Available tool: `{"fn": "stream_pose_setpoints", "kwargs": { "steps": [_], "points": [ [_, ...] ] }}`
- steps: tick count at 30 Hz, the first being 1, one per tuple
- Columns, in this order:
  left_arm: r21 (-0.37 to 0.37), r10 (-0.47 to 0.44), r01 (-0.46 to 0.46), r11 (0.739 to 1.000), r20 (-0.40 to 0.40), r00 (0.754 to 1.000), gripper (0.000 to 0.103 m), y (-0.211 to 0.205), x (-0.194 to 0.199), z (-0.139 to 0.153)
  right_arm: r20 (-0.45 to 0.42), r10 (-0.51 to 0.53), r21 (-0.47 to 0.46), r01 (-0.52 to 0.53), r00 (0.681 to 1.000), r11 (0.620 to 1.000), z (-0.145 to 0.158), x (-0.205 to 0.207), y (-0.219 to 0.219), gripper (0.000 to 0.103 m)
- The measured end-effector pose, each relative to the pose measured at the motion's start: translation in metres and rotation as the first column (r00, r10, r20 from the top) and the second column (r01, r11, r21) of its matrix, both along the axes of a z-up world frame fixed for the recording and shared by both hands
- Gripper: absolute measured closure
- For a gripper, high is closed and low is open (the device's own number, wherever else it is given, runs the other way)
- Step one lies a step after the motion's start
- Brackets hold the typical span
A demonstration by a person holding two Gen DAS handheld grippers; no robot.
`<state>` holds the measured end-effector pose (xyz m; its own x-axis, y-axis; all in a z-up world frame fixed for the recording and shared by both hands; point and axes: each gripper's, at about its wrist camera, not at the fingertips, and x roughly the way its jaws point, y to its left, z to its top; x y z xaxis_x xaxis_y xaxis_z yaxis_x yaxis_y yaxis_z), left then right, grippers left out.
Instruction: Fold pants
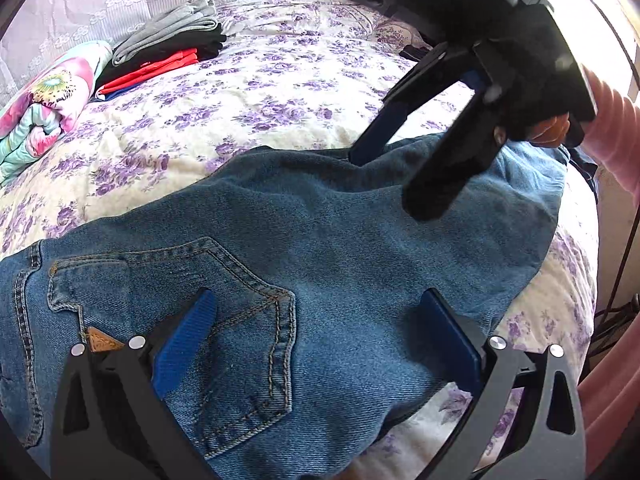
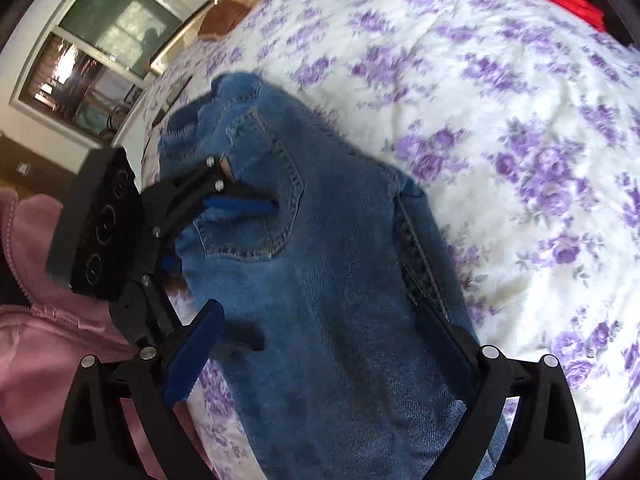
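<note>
A pair of blue denim jeans (image 1: 320, 248) is lying on the bed, back side up, with a stitched back pocket (image 1: 192, 312) showing; the legs appear to be stacked one upon the other, lengthwise. The left gripper (image 1: 316, 344), black-framed with blue ribbed pads, is hovering over the pocket end, its fingers standing wide apart and gripping nothing. The right gripper (image 1: 384, 176), of the same build, is reaching down at the far part of the garment, its fingers likewise spread; whether a tip is touching the cloth cannot be told. In the right wrist view the right gripper (image 2: 320, 344) is straddling the trouser legs, and the left gripper (image 2: 228, 256) is sitting over the pocket.

Judged step: between folds, with the lengthwise fold made and the crosswise fold not yet begun. The next move is calling for each gripper to close on an edge of the denim and carry one end over the other.

Around the garment, the cream bedspread printed with purple flowers (image 1: 280, 80) is lying bare; well apart, a stack of folded grey, black and red clothes (image 1: 168, 48) and a rolled floral quilt (image 1: 44, 100) are resting. A pink sleeve (image 1: 616, 132) is showing behind the right gripper.
</note>
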<state>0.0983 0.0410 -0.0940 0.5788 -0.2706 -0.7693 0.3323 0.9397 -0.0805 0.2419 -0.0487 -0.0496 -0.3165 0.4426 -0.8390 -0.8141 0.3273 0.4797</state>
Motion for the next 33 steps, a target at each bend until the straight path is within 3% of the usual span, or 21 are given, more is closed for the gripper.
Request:
{"fn": "stream_pose_setpoints", "kwargs": {
  "steps": [4, 8, 10, 15, 18, 20, 25, 28, 30, 32, 33],
  "points": [
    [0.003, 0.002, -0.002, 1.000, 0.002, 1.000, 0.004, 0.000, 0.000, 0.000, 0.070, -0.041, 0.042, 0.038, 0.997, 0.998, 0.004, 0.006, 0.000, 0.006],
    [0.004, 0.001, -0.001, 1.000, 0.003, 1.000, 0.004, 0.000, 0.000, 0.000, 0.005, -0.036, -0.007, 0.036, 0.999, 0.999, -0.011, 0.012, 0.000, 0.004],
    [0.003, 0.001, -0.001, 1.000, 0.003, 1.000, 0.004, 0.000, 0.000, 0.000, -0.068, -0.032, -0.010, 0.032, 0.997, 0.999, -0.008, 0.012, -0.007, 0.005],
    [0.005, 0.002, -0.002, 1.000, 0.003, 1.000, 0.004, 0.001, 0.000, 0.001, -0.045, -0.040, -0.077, 0.036, 0.998, 0.996, -0.007, 0.005, -0.017, 0.004],
    [0.007, 0.003, -0.003, 1.000, 0.005, 1.000, 0.004, 0.001, 0.000, 0.001, -0.145, -0.018, -0.037, 0.013, 0.989, 0.999, -0.012, 0.007, -0.016, 0.003],
    [0.014, 0.005, -0.005, 1.000, 0.009, 1.000, 0.004, 0.000, 0.000, 0.001, -0.228, -0.003, 0.039, 0.012, 0.974, 0.999, -0.014, 0.018, -0.013, 0.003],
    [0.020, 0.006, -0.007, 1.000, 0.013, 1.000, 0.004, 0.000, -0.001, 0.000, -0.437, 0.042, 0.209, 0.056, 0.899, 0.976, -0.030, 0.047, -0.007, 0.003],
    [0.022, 0.006, -0.007, 1.000, 0.014, 1.000, 0.004, 0.000, -0.002, 0.000, -0.522, -0.007, 0.237, 0.152, 0.853, 0.959, -0.045, 0.054, 0.012, 0.003],
    [0.022, 0.007, -0.007, 1.000, 0.013, 1.000, 0.004, 0.001, -0.002, 0.001, -0.513, 0.004, 0.245, 0.142, 0.859, 0.959, -0.043, 0.048, 0.027, 0.003],
    [0.022, 0.007, -0.007, 1.000, 0.014, 1.000, 0.004, 0.001, -0.001, 0.001, -0.465, 0.010, 0.256, 0.123, 0.885, 0.959, -0.037, 0.041, 0.041, 0.003],
    [0.021, 0.007, -0.007, 1.000, 0.014, 1.000, 0.004, 0.002, -0.001, 0.002, -0.435, -0.009, 0.264, 0.137, 0.900, 0.955, -0.032, 0.041, 0.044, 0.010]
  ]
}}
